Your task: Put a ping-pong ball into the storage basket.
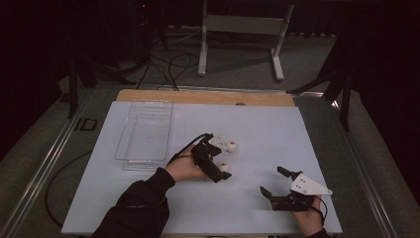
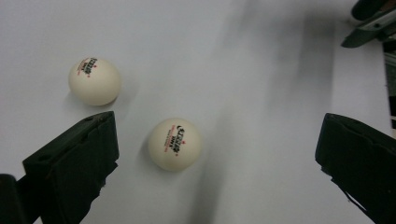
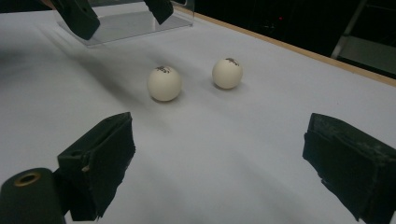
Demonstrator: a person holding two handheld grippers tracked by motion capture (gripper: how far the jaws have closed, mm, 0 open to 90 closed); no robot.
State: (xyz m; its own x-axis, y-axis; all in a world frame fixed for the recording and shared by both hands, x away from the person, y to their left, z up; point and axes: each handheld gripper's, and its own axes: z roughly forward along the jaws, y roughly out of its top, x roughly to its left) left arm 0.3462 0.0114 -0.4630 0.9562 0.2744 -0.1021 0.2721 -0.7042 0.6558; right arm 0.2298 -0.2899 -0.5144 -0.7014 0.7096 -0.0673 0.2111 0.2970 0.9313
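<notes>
Two white table-tennis balls lie on the white table. The nearer ball [image 1: 224,166] [image 2: 175,143] [image 3: 164,83] sits below my left gripper [image 1: 221,159] [image 2: 219,140], in the gap of its wide-open jaws and closer to the left jaw, untouched. The other ball [image 1: 231,146] [image 2: 94,80] [image 3: 227,73] rests just outside that jaw. My right gripper [image 1: 272,180] [image 3: 219,140] is open and empty near the table's front right, pointing at both balls from some distance.
A clear plastic tray [image 1: 143,159] [image 3: 126,25] stands empty at the left of the white table top [image 1: 257,124]. A bare wooden strip [image 1: 208,96] runs along the far edge. Stands and cables crowd the dark floor beyond.
</notes>
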